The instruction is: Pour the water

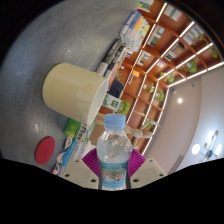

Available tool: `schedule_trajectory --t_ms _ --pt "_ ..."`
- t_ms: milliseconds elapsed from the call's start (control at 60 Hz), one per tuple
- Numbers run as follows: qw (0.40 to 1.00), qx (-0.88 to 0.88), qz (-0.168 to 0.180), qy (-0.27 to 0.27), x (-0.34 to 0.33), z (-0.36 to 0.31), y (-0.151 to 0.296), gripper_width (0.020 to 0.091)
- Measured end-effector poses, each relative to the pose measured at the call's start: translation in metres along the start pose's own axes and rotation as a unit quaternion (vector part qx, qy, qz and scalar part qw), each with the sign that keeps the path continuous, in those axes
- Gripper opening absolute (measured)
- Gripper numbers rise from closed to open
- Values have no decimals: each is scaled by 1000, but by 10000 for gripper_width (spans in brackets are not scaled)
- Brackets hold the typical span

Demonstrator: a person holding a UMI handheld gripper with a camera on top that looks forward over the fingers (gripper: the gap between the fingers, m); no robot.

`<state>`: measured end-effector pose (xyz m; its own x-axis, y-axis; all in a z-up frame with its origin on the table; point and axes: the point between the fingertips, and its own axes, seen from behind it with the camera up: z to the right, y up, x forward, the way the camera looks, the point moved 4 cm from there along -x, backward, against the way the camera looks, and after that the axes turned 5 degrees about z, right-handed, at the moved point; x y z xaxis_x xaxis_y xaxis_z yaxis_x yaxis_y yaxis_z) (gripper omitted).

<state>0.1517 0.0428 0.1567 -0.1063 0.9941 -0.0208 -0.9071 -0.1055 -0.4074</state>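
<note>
While your hand-held gripper (115,172) is clamped on the water bottle (115,150), tilted with its white cap (116,120) just short of the cream cup (73,90) on the table (35,60), next tip the neck over the cup's mouth.

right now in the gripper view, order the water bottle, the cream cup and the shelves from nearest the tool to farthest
1. Water bottle: between the fingers of the tool, its cap pointing away.
2. Cream cup: beyond the bottle, to one side, tilted.
3. Shelves: farthest, behind both, lit and stocked with goods.
</note>
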Motion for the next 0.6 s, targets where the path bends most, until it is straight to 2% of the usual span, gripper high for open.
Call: schedule_trajectory --t_ms 183,350,467,600 --pt "996 -88 -9 -12 10 2 0 308" --pt "996 -84 -8 -5 13 -4 1 309" --pt "1000 11 -7 4 6 -3 -4 308" --pt "968 249 -1 27 -9 6 -15 310"
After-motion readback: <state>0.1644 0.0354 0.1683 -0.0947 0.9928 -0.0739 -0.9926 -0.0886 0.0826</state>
